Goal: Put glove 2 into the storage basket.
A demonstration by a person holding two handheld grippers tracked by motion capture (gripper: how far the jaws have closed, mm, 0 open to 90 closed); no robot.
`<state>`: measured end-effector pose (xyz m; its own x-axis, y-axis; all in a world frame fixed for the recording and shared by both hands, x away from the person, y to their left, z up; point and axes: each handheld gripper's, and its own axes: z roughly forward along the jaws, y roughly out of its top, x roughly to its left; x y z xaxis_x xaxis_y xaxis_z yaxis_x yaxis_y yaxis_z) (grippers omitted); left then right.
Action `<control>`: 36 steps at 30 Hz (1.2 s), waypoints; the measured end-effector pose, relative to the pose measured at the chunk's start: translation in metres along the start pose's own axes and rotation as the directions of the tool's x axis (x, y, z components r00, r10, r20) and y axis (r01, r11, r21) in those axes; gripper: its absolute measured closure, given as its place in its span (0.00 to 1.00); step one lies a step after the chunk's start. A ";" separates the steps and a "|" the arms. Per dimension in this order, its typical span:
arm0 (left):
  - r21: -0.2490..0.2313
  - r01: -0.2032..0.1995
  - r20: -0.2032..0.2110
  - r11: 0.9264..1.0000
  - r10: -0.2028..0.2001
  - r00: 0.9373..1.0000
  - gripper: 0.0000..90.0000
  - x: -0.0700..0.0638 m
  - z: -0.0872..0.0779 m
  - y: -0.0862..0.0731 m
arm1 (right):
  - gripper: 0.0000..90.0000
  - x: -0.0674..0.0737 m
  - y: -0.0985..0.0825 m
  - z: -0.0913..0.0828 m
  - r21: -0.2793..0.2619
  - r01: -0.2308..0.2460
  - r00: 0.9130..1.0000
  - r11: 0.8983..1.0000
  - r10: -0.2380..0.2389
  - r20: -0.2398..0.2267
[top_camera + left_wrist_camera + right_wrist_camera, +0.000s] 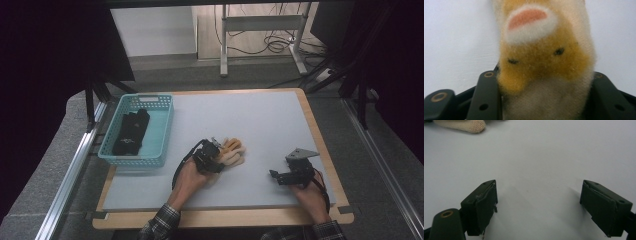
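Observation:
A fuzzy orange and cream sock (234, 151) lies on the grey mat near the middle of the table. In the left gripper view the sock (541, 50) shows a white patch with a pink spot and two small black marks. My left gripper (219, 157) has its black jaws pressed against both sides of the sock's pale end, so it is shut on it (544, 82). My right gripper (274, 175) rests low over bare mat at the right front, apart from the sock. Its jaws stand wide open (539, 195) with nothing between them. A cream tip of the sock (461, 125) lies far ahead of them.
A turquoise plastic basket (167, 131) stands at the table's left edge with black fabric items (131, 131) inside. The grey mat (260, 115) covers a wooden tabletop (320, 135). A metal desk frame and cables (265, 30) stand on the floor beyond.

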<state>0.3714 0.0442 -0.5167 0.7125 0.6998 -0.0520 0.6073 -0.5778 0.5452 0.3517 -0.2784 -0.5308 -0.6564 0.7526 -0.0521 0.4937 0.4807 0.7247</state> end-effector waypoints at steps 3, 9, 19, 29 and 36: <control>-0.010 0.005 -0.001 1.000 -0.005 1.000 0.61 0.001 -0.002 0.001 | 0.16 0.000 0.000 0.000 0.000 0.000 1.000 1.000 0.000 0.000; -0.043 0.023 0.009 0.999 -0.023 1.000 0.61 0.007 -0.014 0.005 | 0.16 0.000 0.000 0.000 0.001 0.001 1.000 1.000 -0.001 0.000; -0.085 0.060 -0.012 0.995 -0.061 0.998 0.60 0.025 -0.040 0.008 | 0.16 0.000 0.000 0.000 0.001 0.000 1.000 1.000 0.000 0.000; -0.108 0.085 -0.063 0.991 -0.092 0.994 0.59 0.046 -0.067 0.010 | 0.16 0.000 0.000 0.000 0.000 0.002 1.000 1.000 -0.002 0.001; -0.118 0.112 -0.096 0.987 -0.123 0.988 0.59 0.065 -0.088 0.009 | 0.16 0.000 0.000 0.000 0.000 0.001 1.000 1.000 -0.001 0.001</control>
<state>0.3924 0.1211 -0.4418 0.5949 0.8029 -0.0380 0.6374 -0.4424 0.6308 0.3517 -0.2786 -0.5308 -0.6565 0.7524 -0.0536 0.4929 0.4817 0.7246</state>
